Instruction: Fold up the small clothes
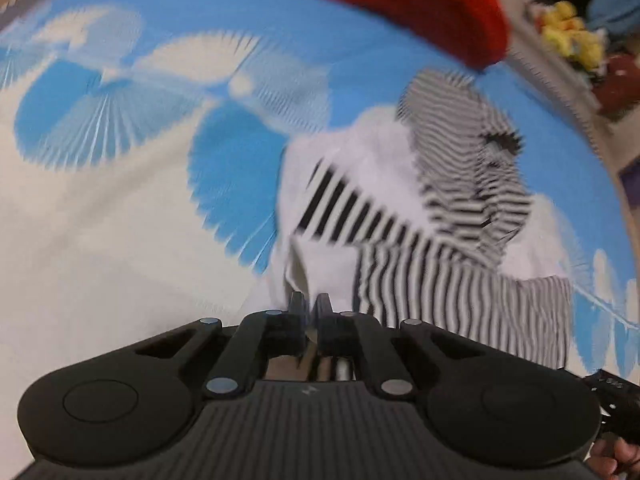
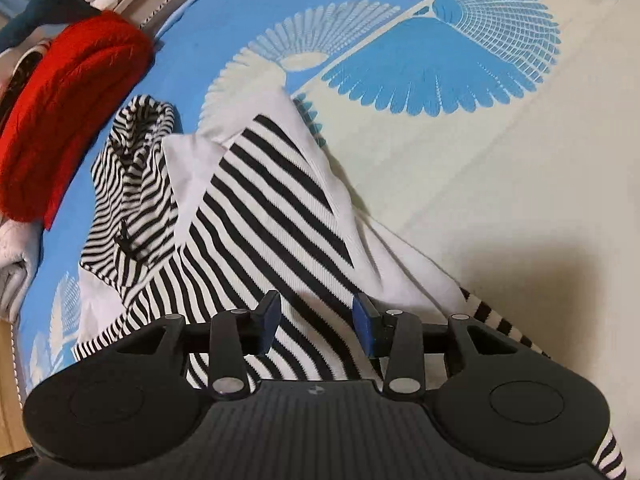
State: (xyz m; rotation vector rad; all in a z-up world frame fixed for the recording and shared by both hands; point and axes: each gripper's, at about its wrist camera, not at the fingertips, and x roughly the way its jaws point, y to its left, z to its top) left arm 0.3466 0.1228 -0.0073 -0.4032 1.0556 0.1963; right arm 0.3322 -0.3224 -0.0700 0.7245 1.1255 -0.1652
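Where it lies crumpled on the bedsheet (image 2: 460, 168), the black-and-white striped garment (image 2: 264, 216) shows broad stripes on a white panel at its middle and finer stripes on a bunched part toward the red knit (image 2: 68, 120). In the left wrist view the same garment (image 1: 420, 216) is blurred, its white edge running down to the left gripper (image 1: 310, 304), whose fingers (image 1: 297, 308) stand together; they seem to pinch that white edge, though the blur leaves it unsure. The right gripper (image 2: 316, 316) hangs over the broad-striped part with its blue-padded fingers (image 2: 365, 322) apart, fabric showing between them and the pads not pressing on it. The sheet is blue and cream with a fan-shaped feather print. The red knit lies just beyond the garment, near the bed's edge, with a pale folded cloth (image 2: 16, 264) beside it. At the far right of the left wrist view, off the bed, some yellow items (image 1: 572, 32) show indistinctly.
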